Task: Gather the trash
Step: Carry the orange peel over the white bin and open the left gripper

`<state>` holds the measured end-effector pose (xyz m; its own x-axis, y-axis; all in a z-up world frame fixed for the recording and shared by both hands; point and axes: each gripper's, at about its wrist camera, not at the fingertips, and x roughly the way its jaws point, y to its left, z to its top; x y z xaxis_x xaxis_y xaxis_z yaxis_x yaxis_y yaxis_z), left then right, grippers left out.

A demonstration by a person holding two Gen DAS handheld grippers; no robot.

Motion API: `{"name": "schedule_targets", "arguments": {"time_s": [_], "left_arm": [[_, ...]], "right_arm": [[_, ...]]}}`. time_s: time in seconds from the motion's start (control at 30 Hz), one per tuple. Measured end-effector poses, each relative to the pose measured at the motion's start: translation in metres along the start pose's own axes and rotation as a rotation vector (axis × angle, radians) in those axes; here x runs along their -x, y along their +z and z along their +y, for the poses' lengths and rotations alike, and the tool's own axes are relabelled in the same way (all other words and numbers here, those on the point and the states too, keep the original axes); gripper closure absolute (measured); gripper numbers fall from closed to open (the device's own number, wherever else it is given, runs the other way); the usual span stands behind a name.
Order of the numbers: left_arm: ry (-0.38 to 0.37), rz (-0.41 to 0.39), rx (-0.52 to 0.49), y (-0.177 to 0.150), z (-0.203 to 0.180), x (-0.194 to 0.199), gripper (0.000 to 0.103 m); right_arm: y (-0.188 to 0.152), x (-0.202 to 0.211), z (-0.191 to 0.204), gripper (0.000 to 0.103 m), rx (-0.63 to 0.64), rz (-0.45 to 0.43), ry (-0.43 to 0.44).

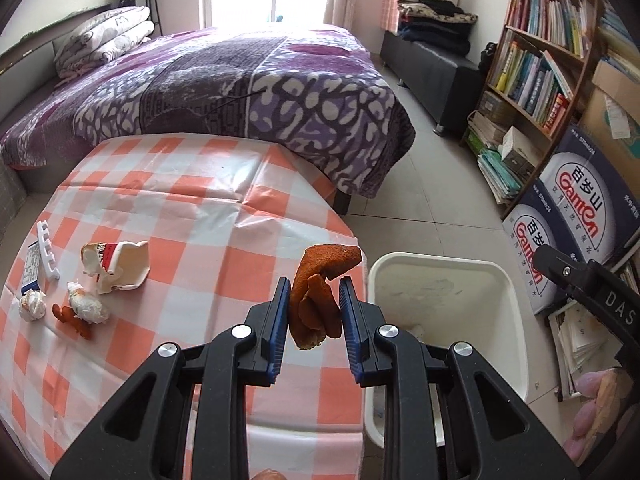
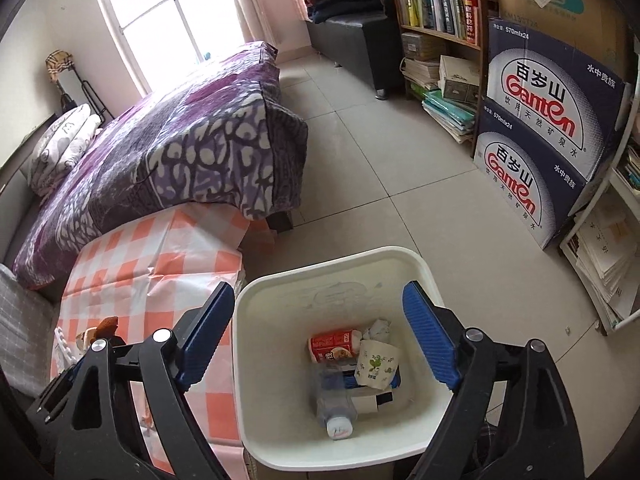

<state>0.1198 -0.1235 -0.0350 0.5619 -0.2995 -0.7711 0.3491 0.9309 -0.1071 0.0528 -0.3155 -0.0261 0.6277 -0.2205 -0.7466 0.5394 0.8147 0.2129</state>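
Note:
My left gripper is shut on an orange peel and holds it above the right edge of the checked table, just left of the white bin. On the table's left lie a crushed paper cup, crumpled tissues, small peel bits and a small box. My right gripper is open and empty above the bin, which holds a red can, a paper cup and a plastic bottle.
A bed with a purple cover stands behind the table. A bookshelf and stacked Ganten cartons line the right wall. Tiled floor lies between the bed and the cartons.

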Motion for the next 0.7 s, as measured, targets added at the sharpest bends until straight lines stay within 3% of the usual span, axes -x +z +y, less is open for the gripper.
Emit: {"name": "schedule_targets", "arguments": {"time_s": [0.4, 0.43, 0.5, 0.53, 0.7], "left_arm": [[-0.180, 0.098, -0.055, -0.010, -0.047, -0.015, 0.076], [-0.208, 0.115, -0.048, -0.011, -0.048, -0.017, 0.074], [-0.256, 0.145, -0.024, -0.011, -0.047, -0.020, 0.045], [-0.266, 0.151, -0.008, -0.012, -0.047, -0.021, 0.041], [-0.266, 0.169, 0.030, -0.012, -0.040, -0.026, 0.039]], "right_arm": [[0.009, 0.004, -0.046, 0.017, -0.109, -0.012, -0.030], [0.009, 0.004, -0.048, 0.017, -0.114, -0.011, -0.031], [0.010, 0.003, -0.051, 0.016, -0.120, -0.009, -0.033], [0.010, 0.003, -0.052, 0.015, -0.124, -0.007, -0.033], [0.010, 0.000, -0.054, 0.014, -0.143, 0.006, -0.024]]}}
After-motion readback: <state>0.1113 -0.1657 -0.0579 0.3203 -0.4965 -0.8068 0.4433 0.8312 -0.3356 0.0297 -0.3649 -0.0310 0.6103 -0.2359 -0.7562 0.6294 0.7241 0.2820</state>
